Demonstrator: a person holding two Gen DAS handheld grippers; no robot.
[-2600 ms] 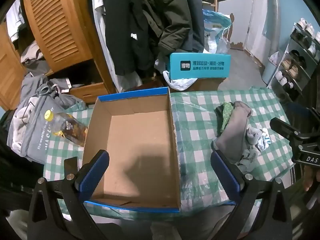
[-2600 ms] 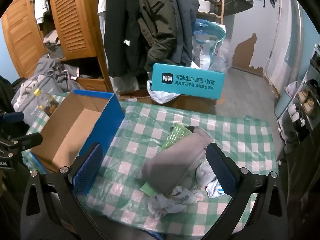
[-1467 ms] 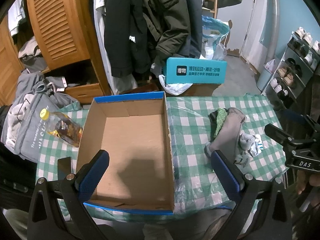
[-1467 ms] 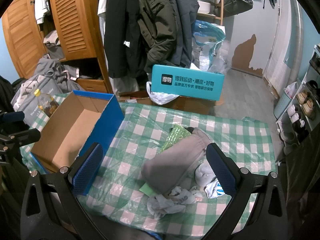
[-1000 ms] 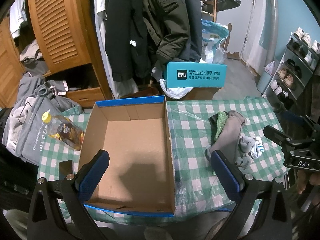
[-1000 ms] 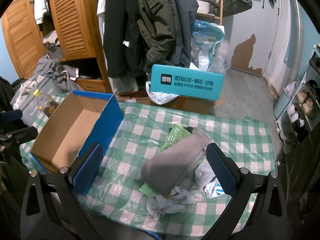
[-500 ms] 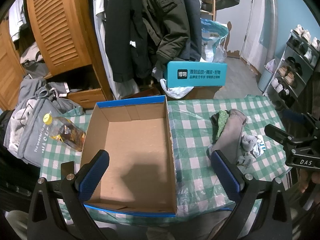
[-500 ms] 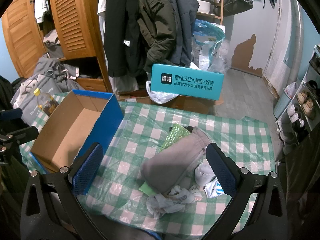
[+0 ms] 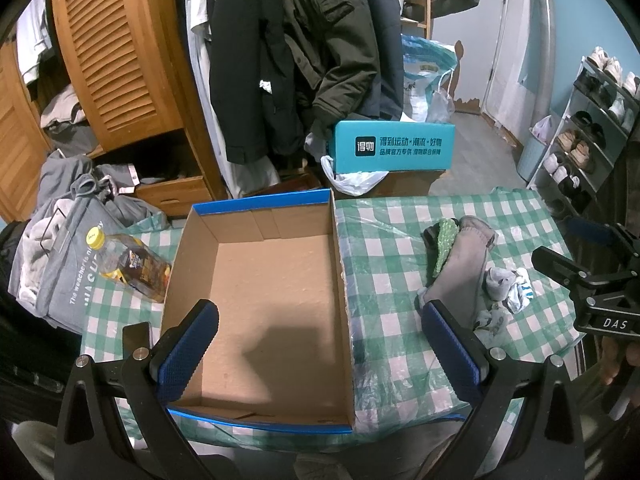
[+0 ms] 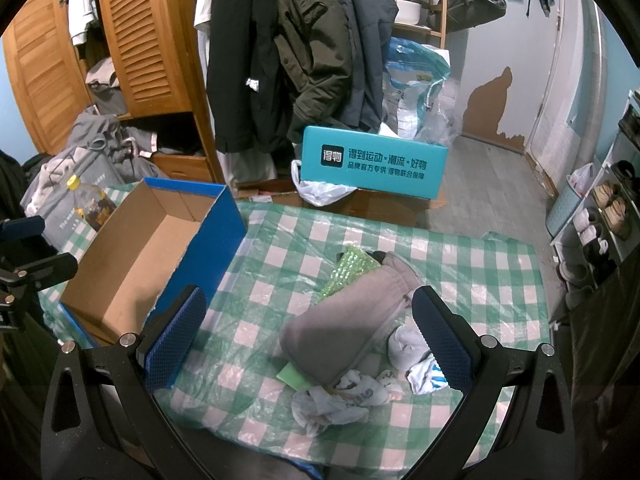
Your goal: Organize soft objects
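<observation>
An empty cardboard box with blue outer walls sits on the green checked tablecloth. To its right lies a pile of soft things: a folded grey garment, a green sparkly cloth, and crumpled white socks. My left gripper hangs open over the box's near end, holding nothing. My right gripper stands open above the near side of the pile, also holding nothing.
A plastic bottle of amber drink lies left of the box beside a grey bag. Behind the table are a teal carton, hanging coats, a wooden wardrobe and a shoe rack.
The left view has drifted slightly, backing off and then easing closer to the box. The right gripper has held almost still. Nothing was taken hold of; the box and pile have not moved.
</observation>
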